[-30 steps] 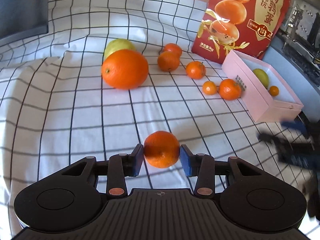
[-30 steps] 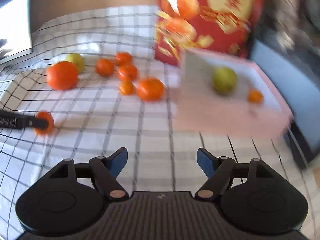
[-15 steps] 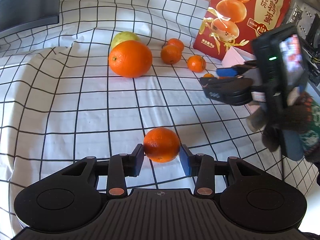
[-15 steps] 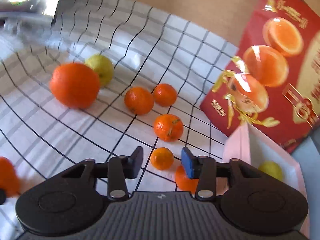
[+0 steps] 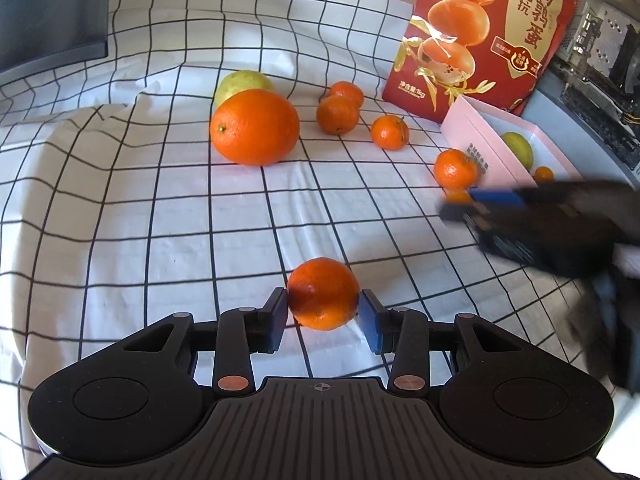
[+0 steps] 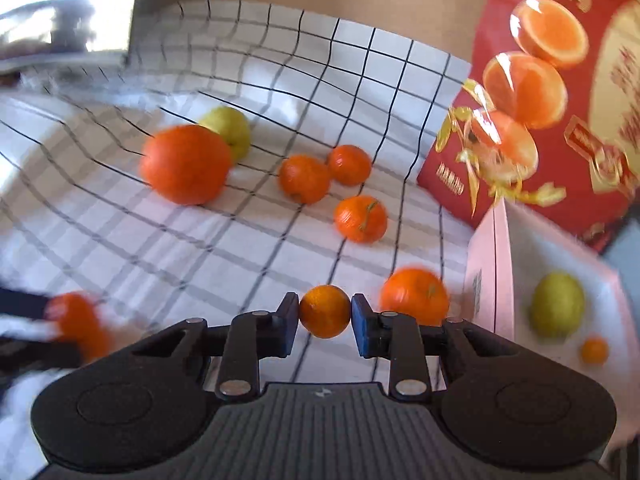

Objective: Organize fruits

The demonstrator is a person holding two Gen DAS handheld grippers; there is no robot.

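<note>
My left gripper is shut on a mandarin and holds it over the checked cloth. My right gripper is shut on a small mandarin, just left of the pink box. The box holds a green fruit and a tiny orange. In the left wrist view the right gripper shows blurred beside the pink box. A big orange, a green fruit behind it and several mandarins lie on the cloth.
A red snack bag stands behind the box. A dark monitor is at the far left. Grey equipment stands to the right of the box. One mandarin lies against the box wall.
My right gripper closed on the small mandarin by the box. My left gripper kept its mandarin and shifted a little nearer to the fruit group.
</note>
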